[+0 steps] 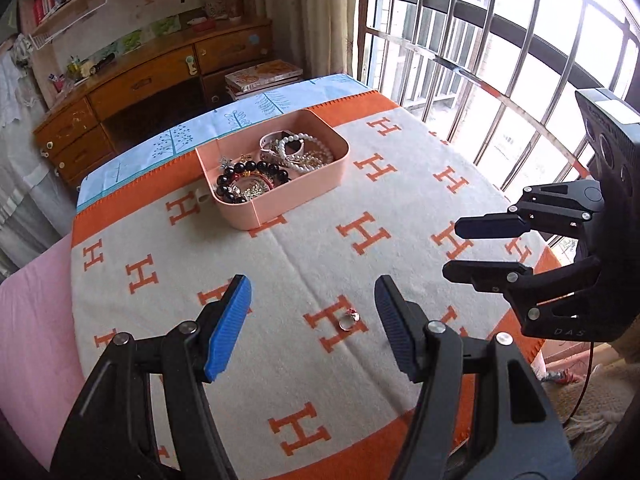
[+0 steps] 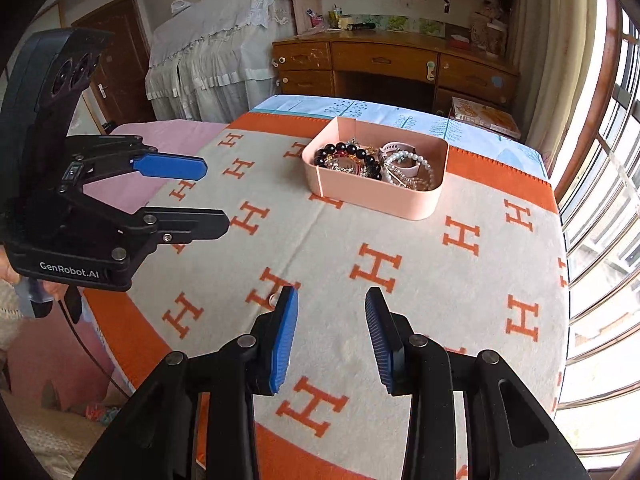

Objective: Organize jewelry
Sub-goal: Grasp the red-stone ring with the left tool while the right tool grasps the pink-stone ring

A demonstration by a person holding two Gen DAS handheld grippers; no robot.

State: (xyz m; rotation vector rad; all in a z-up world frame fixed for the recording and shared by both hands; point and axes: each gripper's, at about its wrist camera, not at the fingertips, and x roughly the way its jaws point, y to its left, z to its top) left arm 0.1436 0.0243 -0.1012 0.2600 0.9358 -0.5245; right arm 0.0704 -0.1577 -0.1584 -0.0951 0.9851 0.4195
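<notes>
Left wrist view
Landmark: pink tray on the H-patterned blanket, already holding a dark bead bracelet, a pearl bracelet and a watch.
Loose piece: a small ring lies alone on the blanket, well on the near side of the tray.
Left gripper: fingers wide apart, nothing between the pads; the ring sits on the cloth below the gap.
Right gripper: off to the window side of the tray, fingers narrowly parted, empty.
Step in hand: probably collecting the last stray piece.
Next move: lower the pads around the ring, pinch lightly, carry it to the tray.

Right wrist view
Right gripper: narrow gap, holding nothing.
Ring: mostly hidden behind a blue pad; likely the same ring.
Left gripper: hangs on the door side of the tray.
In the way: little; the ring is tiny on soft cloth and may slip. A desk stands beyond the tray.
</notes>
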